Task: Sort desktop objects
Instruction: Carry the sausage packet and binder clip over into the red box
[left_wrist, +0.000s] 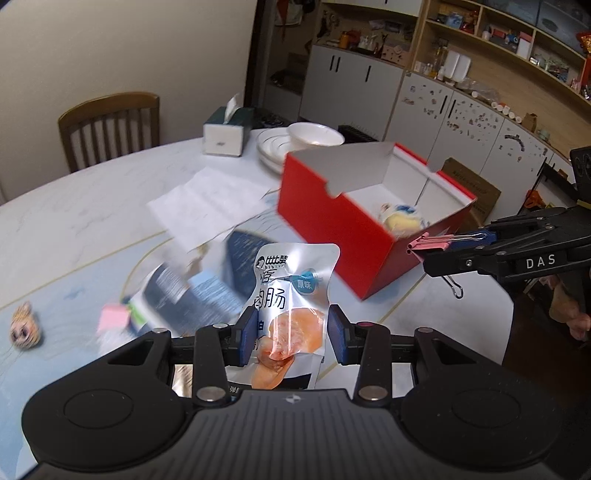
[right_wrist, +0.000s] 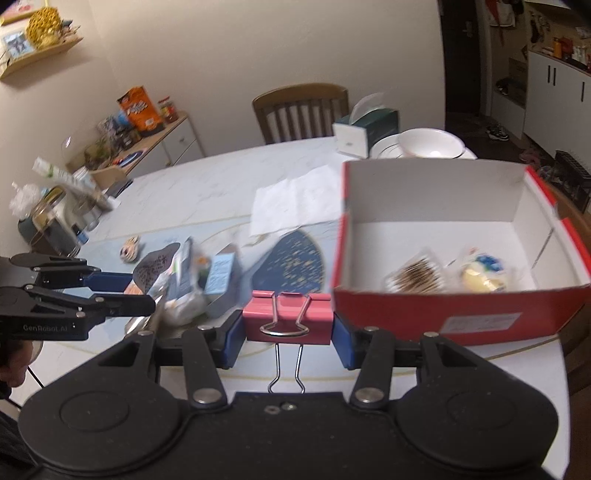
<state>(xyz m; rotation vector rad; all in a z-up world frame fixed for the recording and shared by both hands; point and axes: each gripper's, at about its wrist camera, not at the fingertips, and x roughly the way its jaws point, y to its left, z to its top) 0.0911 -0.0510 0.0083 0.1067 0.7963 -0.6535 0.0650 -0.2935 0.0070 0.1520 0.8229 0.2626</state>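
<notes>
Now binder clip (right_wrist: 287, 317) sits clamped within right tool (right_wrist: 288, 338).

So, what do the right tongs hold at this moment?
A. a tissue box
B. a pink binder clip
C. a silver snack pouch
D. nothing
B: in the right wrist view the right tongs press on both sides of the pink binder clip, its wire handles hanging below.

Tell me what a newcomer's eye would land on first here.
Probably the open red box at the table's right, two wrapped snacks already inside. Next, the loads: the left claw grips a silvery sausage packet, and the right claw pinches a pink binder clip just left of the box's front wall.
</notes>
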